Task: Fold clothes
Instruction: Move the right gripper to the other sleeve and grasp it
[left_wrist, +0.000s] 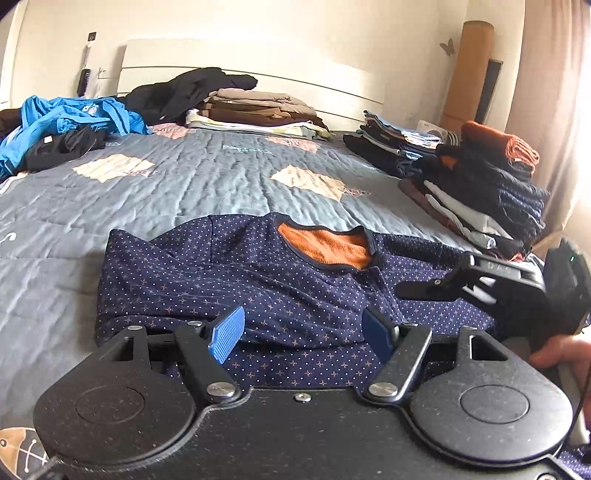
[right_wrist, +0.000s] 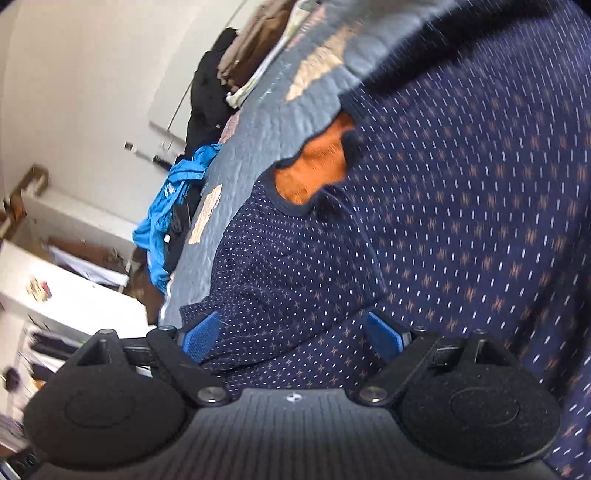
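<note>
Claws both spread: left claw (left_wrist: 301, 332) and right claw (right_wrist: 295, 334) over the navy dotted top (left_wrist: 258, 273), gripping nothing.

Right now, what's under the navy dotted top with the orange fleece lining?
The navy dotted top with orange fleece lining lies directly on the grey-blue quilted bedspread. Its lower edge is hidden behind the left claw, and anything beneath the fabric is covered.

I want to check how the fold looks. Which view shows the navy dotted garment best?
The left wrist view: the navy dotted garment lies whole on the quilt, edges and orange-lined neckline visible, sharp. The right wrist view is tilted and partly blurred, so close that the garment fills the frame and is cropped; only the neckline reads clearly.
</note>
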